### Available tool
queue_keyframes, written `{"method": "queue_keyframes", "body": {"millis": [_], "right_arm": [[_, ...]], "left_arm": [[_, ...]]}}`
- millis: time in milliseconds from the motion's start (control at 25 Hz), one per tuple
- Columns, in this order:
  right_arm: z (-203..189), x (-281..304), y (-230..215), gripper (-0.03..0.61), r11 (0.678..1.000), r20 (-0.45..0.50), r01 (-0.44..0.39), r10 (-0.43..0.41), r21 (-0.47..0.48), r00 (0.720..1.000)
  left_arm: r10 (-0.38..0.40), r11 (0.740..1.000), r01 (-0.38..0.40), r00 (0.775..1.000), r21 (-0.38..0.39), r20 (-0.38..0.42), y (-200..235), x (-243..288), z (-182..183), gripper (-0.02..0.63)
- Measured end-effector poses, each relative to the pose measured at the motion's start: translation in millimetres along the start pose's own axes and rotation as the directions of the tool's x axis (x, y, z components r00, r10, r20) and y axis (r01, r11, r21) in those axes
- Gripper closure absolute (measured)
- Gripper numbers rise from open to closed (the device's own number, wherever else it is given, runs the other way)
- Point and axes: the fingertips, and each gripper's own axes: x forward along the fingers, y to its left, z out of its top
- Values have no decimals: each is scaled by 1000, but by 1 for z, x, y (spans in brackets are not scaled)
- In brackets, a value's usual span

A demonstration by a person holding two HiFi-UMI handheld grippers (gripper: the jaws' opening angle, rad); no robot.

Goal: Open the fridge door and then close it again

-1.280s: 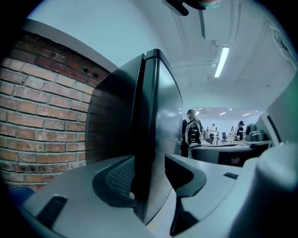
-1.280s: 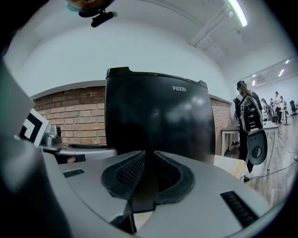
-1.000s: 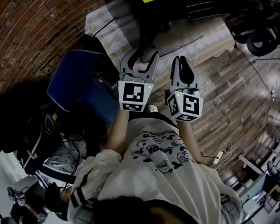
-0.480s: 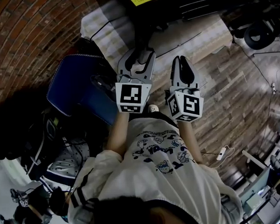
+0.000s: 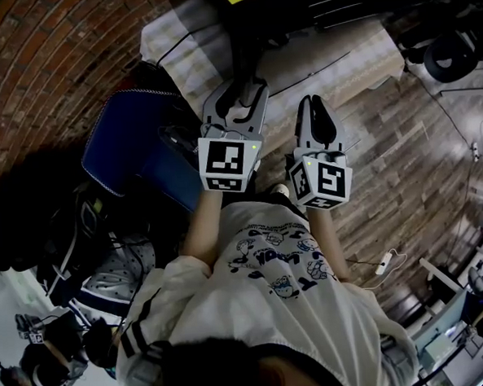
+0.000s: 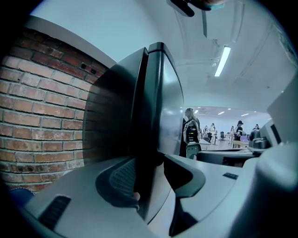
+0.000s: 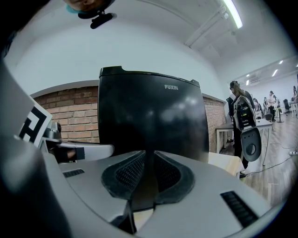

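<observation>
1. nearest you, your white printed shirt [image 5: 270, 268] fills the bottom of the head view, and both of your forearms reach forward from it.
2. your left gripper [image 5: 236, 107] is just ahead of your body with its marker cube facing up. in the left gripper view its jaws stand apart by the thickness of the door [image 6: 167, 102]. the door's dark edge runs up between the two pads, and each pad lies against it, so you have the door edge grasped.
3. your right gripper [image 7: 149, 160] is just to the right of the left one and apart from it. its jaws are clenched almost together with nothing between the pads. it points at the front of the fridge [image 7: 149, 111] without touching it.
4. the fridge is black and upright, straight ahead of you, on a pale table [image 5: 339, 60]. in the right gripper view its glossy front looks flush with the body and carries the word "fuxin" near the top right. how far the door is ajar, if at all, cannot be told.
5. to the near left, a blue padded thing [image 5: 132, 146] sits low beside you.
6. a brick wall [image 6: 42, 125] runs behind and to the left of the fridge.
7. to the right is a wooden floor [image 5: 403, 162]. far beyond it a person [image 6: 190, 130] stands near tables under a ceiling strip light [image 6: 222, 60].
</observation>
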Motion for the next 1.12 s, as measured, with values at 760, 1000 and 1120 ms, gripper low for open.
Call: {"method": "queue_keyframes", "body": {"millis": [760, 1000, 1120], "right_arm": [[4, -33, -22, 509, 999, 12, -41, 41, 4, 999], [5, -46, -28, 509, 999, 22, -46, 46, 8, 999], [4, -60, -35, 509, 999, 25, -39, 38, 10, 999]], "left_arm": [[52, 999, -52, 999, 6, 4, -18, -9, -3, 432], [25, 1000, -26, 998, 8, 53, -72, -31, -12, 443], [23, 1000, -23, 999, 4, 49, -82, -35, -15, 448]]}}
